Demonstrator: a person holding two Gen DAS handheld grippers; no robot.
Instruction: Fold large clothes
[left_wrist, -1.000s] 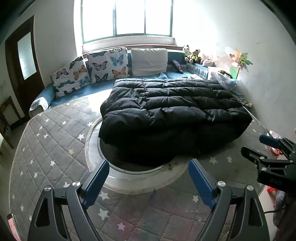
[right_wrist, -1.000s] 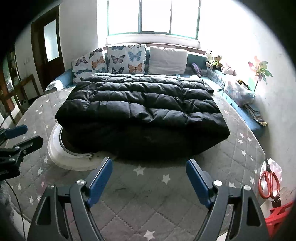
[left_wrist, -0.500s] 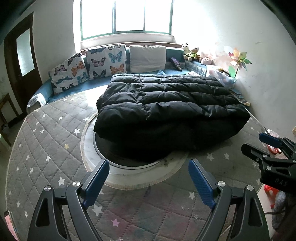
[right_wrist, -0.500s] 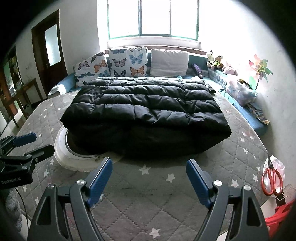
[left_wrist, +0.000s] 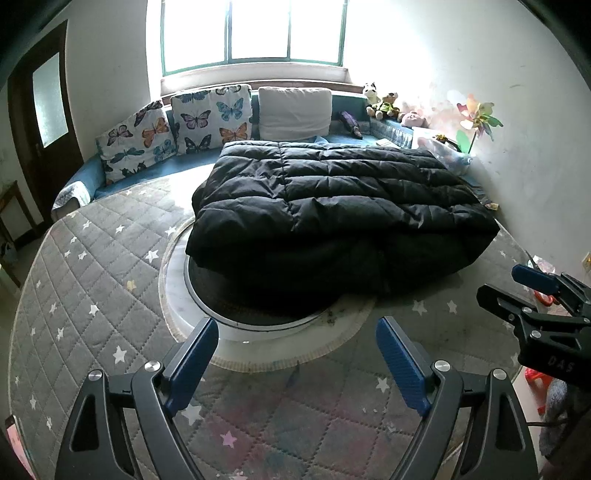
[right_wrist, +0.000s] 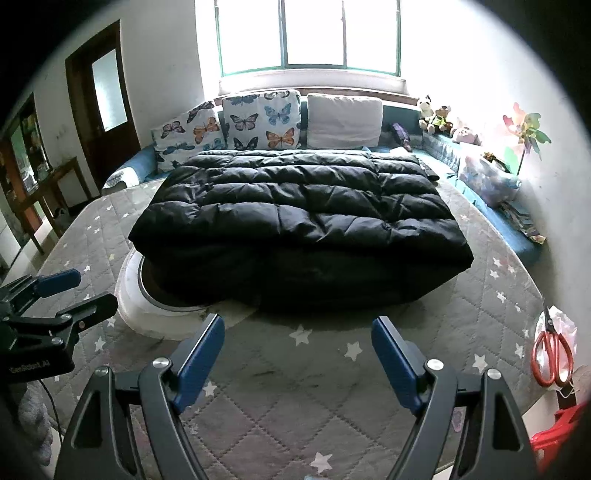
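Observation:
A large black puffer coat (left_wrist: 332, 206) lies folded in a thick rectangle on the grey star-quilted surface (left_wrist: 92, 280); it also shows in the right wrist view (right_wrist: 299, 221). It partly covers a round white-rimmed ring (left_wrist: 258, 332). My left gripper (left_wrist: 297, 354) is open and empty, held back from the coat's near edge. My right gripper (right_wrist: 297, 350) is open and empty, also short of the coat. The right gripper shows at the right edge of the left wrist view (left_wrist: 532, 295). The left gripper shows at the left edge of the right wrist view (right_wrist: 59, 291).
Butterfly cushions (left_wrist: 177, 125) and a white pillow (left_wrist: 293, 112) line the blue bench under the window. Soft toys (left_wrist: 384, 101) and a pinwheel (left_wrist: 476, 118) stand at the right. Red scissors (right_wrist: 552, 350) hang at the surface's right edge. A dark door (right_wrist: 99, 107) is at the left.
Both grippers have drawn back and risen a little from the coat, so it looks farther away. The coat has not moved. Both grippers stay open.

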